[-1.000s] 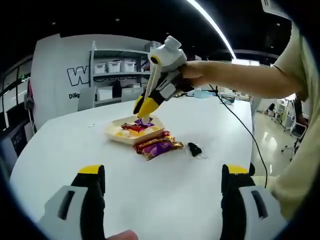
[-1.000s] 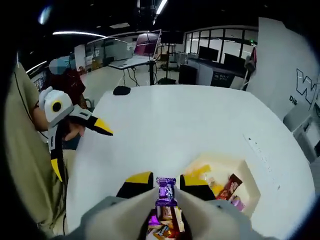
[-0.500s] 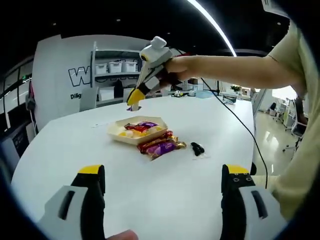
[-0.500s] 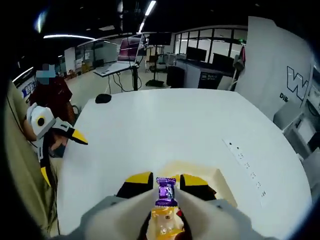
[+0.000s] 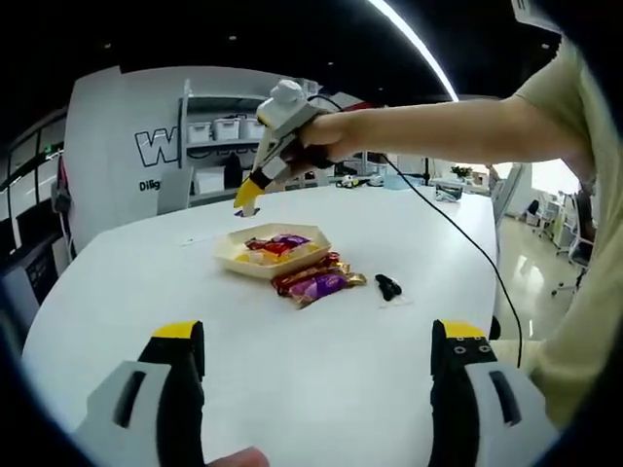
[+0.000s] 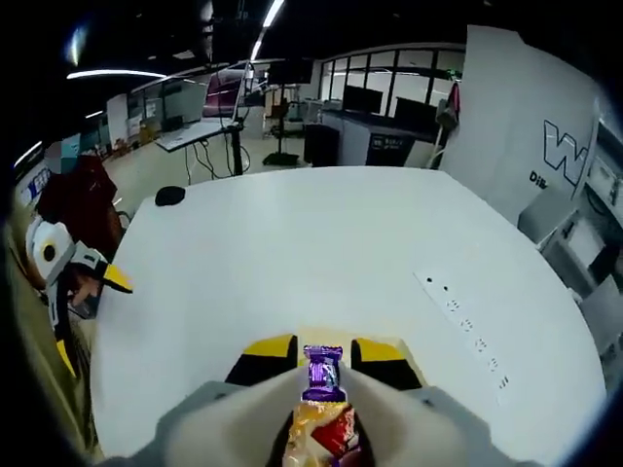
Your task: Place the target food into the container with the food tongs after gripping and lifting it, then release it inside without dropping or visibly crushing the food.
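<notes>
My right gripper (image 6: pixel 326 348) is shut on cream food tongs (image 6: pixel 389 411), and the tongs pinch a purple wrapped sweet (image 6: pixel 321 377) upright between their tips. Orange and red wrapped sweets (image 6: pixel 319 438) show just beneath it. In the left gripper view, a hand holds the right gripper (image 5: pixel 249 197) above and just past the far left rim of the cream tray (image 5: pixel 237 259), which holds several wrapped sweets. My left gripper (image 5: pixel 316 389) stands wide open over the near table, holding nothing, and appears again at the left edge (image 6: pixel 90 319).
A pile of purple and gold wrapped sweets (image 5: pixel 317 282) lies on the white table beside the tray, with a small black object (image 5: pixel 387 287) to its right. A black cable (image 5: pixel 458 229) trails from the right gripper across the table. Shelves and desks stand beyond the table.
The right gripper with tongs and purple sweet has risen and moved from over the tray to past its far left rim. The left gripper has stayed put.
</notes>
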A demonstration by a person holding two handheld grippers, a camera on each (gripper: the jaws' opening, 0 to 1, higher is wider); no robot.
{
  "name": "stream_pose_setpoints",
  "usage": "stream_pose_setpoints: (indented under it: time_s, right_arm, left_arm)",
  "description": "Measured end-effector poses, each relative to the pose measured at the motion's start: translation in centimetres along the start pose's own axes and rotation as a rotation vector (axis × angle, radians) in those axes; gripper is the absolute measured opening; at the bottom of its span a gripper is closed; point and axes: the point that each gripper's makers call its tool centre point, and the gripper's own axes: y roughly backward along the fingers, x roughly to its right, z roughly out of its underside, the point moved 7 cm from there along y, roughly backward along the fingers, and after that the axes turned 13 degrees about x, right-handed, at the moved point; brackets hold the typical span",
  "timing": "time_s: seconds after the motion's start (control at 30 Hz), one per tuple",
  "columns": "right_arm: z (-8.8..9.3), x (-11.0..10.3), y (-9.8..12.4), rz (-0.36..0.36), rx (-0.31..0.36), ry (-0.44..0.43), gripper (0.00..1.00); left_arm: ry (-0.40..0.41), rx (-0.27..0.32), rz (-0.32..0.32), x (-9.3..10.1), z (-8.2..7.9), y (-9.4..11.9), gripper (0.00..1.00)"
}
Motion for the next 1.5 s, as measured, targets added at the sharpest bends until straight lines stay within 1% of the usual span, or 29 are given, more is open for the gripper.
stream_pose_setpoints:
  time_s: [0.07,0.1,0.17,0.2,0.37,0.53,0.6,0.7,0.8,0.97,1.27,1.43,1.5]
  right_arm:
    - [0.2,0.1,-0.3,0.008,-0.006,-0.017,0.18]
    - [0.3,0.2,-0.5,0.018,-0.006,-0.014,0.19]
    - [0.6,0.6,-0.7,0.044,-0.027,0.009,0.19]
    - [0.8,0.5,-0.8,0.032,-0.025,0.000,0.18]
    - [0.9,0.2,-0.9,0.026,-0.021,-0.016,0.18]
    - [1.0,0.1,-0.4,0.025,-0.015,-0.028,0.19]
    - [0.9,-0.1,-0.1,0.014,0.014,-0.058,0.19]
    - [1.2,-0.4,0.3,0.012,-0.005,-0.034,0.19]
    - [1.3,-0.7,0.8,0.009,0.006,-0.034,0.19]
    - [1.9,-1.0,1.3,0.007,0.005,-0.034,0.19]
    - [3.3,-3.1,2.6,-0.024,-0.009,-0.016,0.20]
    - [3.9,-4.3,3.4,-0.042,-0.007,-0.009,0.20]
    - [4.0,-4.9,3.8,-0.050,0.006,-0.014,0.20]
  left_arm:
    - [0.004,-0.001,-0.002,-0.1,0.1,0.1,0.94]
    - [0.003,-0.003,-0.003,-0.1,0.1,0.1,0.94]
    - [0.005,-0.005,-0.005,-0.2,0.2,0.2,0.94]
    - [0.007,-0.005,-0.006,-0.2,0.3,0.2,0.94]
    - [0.009,-0.006,-0.005,-0.1,0.4,0.1,0.94]
    - [0.011,-0.003,-0.001,0.0,0.3,0.0,0.94]
    - [0.008,-0.003,0.001,0.0,0.3,-0.1,0.94]
    - [0.010,-0.001,0.001,0.2,0.2,-0.1,0.94]
    - [0.008,-0.002,0.003,0.3,0.3,-0.1,0.94]
    - [0.006,0.000,0.004,0.5,0.1,0.0,0.94]
    - [0.004,-0.002,0.014,0.9,0.2,-0.2,0.94]
    - [0.002,0.000,0.019,1.2,0.1,-0.3,0.94]
    - [0.001,-0.001,0.020,1.2,0.1,-0.4,0.94]
